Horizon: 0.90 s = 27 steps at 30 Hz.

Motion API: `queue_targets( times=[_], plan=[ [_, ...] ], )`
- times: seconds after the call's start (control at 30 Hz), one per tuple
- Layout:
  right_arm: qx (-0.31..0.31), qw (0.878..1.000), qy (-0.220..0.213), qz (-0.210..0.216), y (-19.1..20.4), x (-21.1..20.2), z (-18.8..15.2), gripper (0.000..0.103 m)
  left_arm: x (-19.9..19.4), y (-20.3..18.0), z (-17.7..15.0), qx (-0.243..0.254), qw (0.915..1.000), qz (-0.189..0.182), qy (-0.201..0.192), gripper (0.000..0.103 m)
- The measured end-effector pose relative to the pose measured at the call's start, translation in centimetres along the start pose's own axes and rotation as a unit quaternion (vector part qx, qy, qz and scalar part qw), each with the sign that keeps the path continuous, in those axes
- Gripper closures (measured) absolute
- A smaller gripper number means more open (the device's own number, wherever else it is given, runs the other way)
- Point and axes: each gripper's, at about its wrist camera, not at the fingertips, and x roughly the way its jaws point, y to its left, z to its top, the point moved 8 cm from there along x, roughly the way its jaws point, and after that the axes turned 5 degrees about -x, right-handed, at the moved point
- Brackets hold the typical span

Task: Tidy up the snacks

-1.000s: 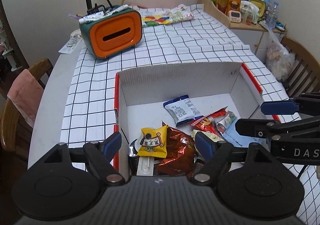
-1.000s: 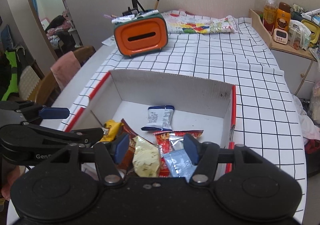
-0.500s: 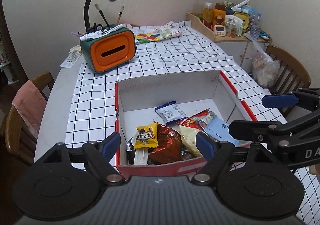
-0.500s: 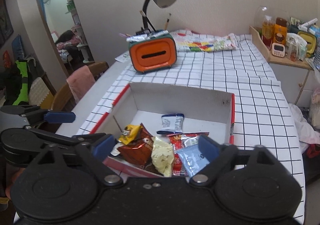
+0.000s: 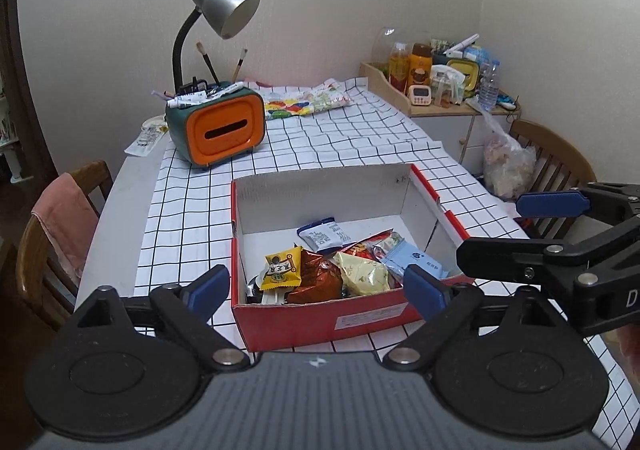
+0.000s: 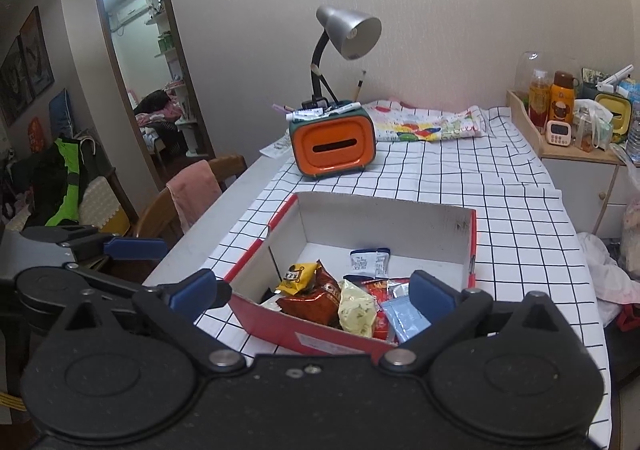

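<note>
A red cardboard box [image 5: 320,320] [image 6: 304,336] with a white inside sits on the checked tablecloth. Several snack packets lie heaped at its near end: a yellow one [image 5: 283,270] [image 6: 297,277], a dark red foil one [image 5: 318,280] [image 6: 316,300], a pale green one [image 5: 362,276] [image 6: 357,310], a light blue one [image 5: 414,259] [image 6: 402,316] and a white-and-blue one [image 5: 322,236] [image 6: 368,261] farther back. My left gripper [image 5: 318,290] and right gripper [image 6: 312,296] hover in front of and above the box. The jaws of both are opening and nothing sits between them. Each gripper shows at the side of the other's view.
An orange-and-green pen holder [image 5: 218,126] [image 6: 332,144] with a grey desk lamp [image 5: 224,8] stands at the back, beside a colourful cloth [image 5: 304,102]. Wooden chairs [image 5: 52,234] [image 5: 556,166] flank the table. A cabinet with bottles [image 5: 436,90] stands at the right.
Both grippers have drawn back and up from the box, whose red front wall has come into view. The right jaws have spread much wider, the left ones a little.
</note>
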Motion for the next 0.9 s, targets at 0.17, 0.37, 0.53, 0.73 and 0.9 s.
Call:
queue_targets(
  times=[0.17, 0.37, 0.53, 0.73, 0.9],
  plan=[
    [0.007, 1.0, -0.014, 0.003, 0.5, -1.6, -0.5, 0.0, -1.4, 0.0, -0.6, -0.01, 0.9999, -0.001, -0.011, 0.003],
    [0.009, 1.0, -0.026, 0.003, 1.1, -3.1, -0.9, 0.0, -2.6, -0.1, -1.0, -0.016, 0.9996, -0.001, -0.024, 0.0],
    [0.005, 1.0, -0.028, 0.002, 1.5, -3.7, -1.2, 0.0, -3.1, 0.1, -1.4, -0.019, 0.9995, -0.001, -0.027, 0.0],
    [0.004, 0.999, -0.031, 0.004, 2.0, -4.4, -1.3, 0.0, -3.7, 0.3, -1.7, -0.03, 0.9991, -0.007, -0.031, 0.0],
    [0.007, 0.999, -0.034, 0.004, 2.1, -4.6, -1.3, 0.0, -4.2, 0.6, -1.8, -0.037, 0.9986, 0.001, -0.037, 0.0]
  ],
)
